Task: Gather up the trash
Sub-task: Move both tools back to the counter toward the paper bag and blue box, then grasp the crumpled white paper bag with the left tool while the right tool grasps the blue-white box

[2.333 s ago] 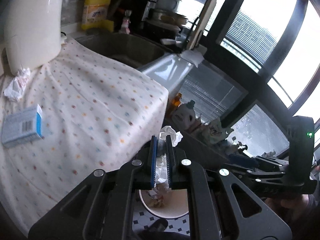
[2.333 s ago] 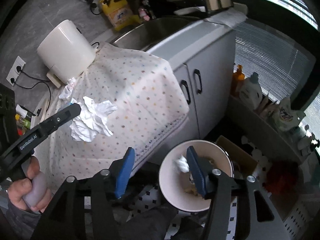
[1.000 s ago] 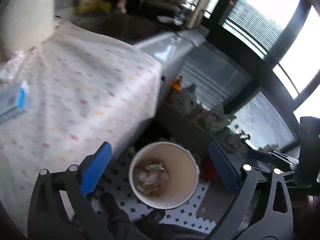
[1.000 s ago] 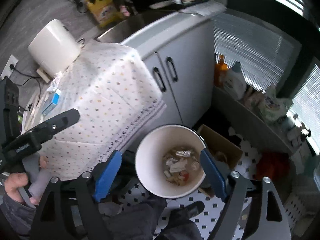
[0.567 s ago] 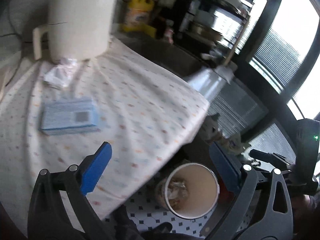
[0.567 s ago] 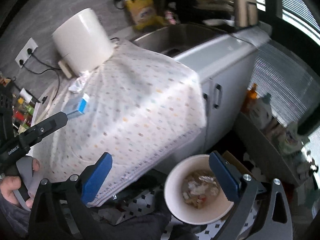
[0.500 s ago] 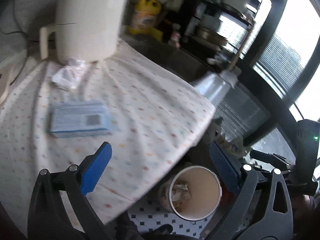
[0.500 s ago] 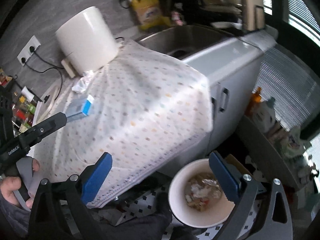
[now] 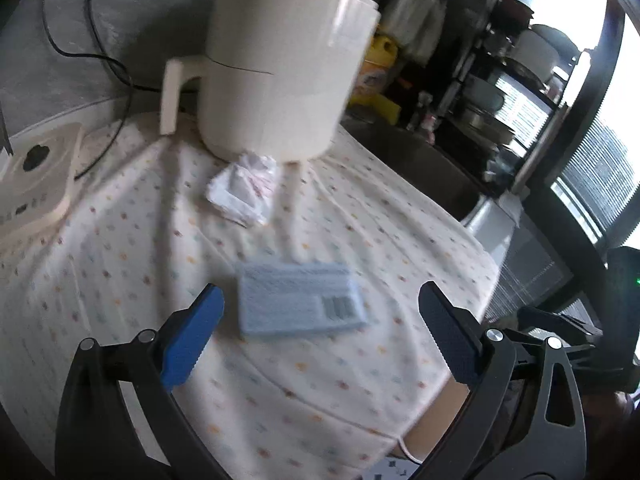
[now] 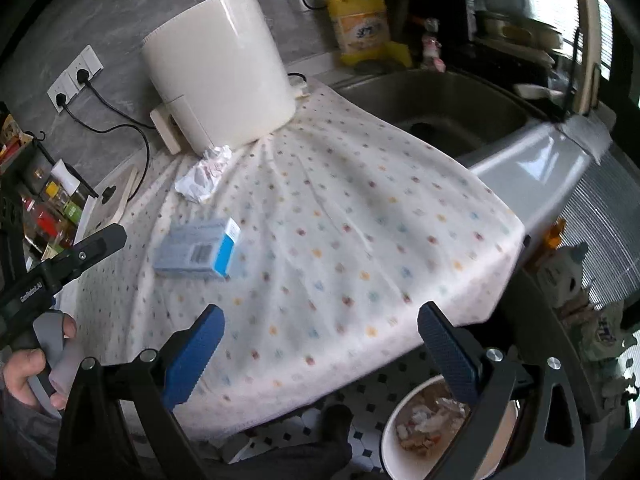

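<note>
Both the left gripper (image 9: 320, 332) and right gripper (image 10: 318, 344) gape empty, aimed at the flat pale-blue cardboard box (image 9: 300, 298) in front of the cream plastic air fryer (image 9: 280, 68), presumably next for the round white bin (image 10: 404, 440).

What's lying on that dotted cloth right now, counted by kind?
Crumpled wrappers: 1
Blue boxes: 1
White appliances: 1
Total: 3

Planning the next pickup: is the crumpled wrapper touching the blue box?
Apart. The right wrist view shows the crumpled wrapper by the white pot's base and the blue box nearer, with dotted cloth between them.
</note>
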Demonstrator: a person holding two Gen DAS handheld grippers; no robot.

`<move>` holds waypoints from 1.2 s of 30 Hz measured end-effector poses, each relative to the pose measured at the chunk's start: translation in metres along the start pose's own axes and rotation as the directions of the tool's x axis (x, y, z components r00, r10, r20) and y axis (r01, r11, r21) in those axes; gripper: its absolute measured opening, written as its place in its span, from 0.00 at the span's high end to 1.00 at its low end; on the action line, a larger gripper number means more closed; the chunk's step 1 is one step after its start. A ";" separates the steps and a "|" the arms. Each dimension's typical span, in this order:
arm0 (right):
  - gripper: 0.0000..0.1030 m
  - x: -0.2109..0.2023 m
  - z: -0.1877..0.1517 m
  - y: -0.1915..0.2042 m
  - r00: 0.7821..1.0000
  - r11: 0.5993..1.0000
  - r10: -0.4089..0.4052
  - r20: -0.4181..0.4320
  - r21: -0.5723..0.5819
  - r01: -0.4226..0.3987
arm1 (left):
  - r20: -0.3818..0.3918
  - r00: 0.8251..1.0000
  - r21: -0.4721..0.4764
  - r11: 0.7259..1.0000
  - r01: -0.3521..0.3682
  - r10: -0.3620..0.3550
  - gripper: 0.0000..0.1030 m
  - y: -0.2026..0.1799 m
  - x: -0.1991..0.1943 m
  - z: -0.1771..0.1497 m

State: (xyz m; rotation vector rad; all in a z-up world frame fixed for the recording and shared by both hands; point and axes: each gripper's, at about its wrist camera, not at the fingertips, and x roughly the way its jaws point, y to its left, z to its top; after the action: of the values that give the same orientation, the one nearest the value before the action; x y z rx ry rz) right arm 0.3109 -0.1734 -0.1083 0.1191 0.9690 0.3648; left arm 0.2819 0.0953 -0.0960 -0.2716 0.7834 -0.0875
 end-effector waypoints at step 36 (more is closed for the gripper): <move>0.08 0.078 0.053 0.047 0.996 0.996 -0.087 -0.020 -0.009 0.087 | -0.122 0.990 0.052 0.996 -0.070 0.076 0.92 0.081 0.107 0.056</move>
State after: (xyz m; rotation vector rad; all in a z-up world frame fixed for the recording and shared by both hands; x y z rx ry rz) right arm 0.3825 -0.0984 -0.1270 0.0661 0.9895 0.2902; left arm 0.3953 0.1661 -0.1534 -0.1932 0.9123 -0.0548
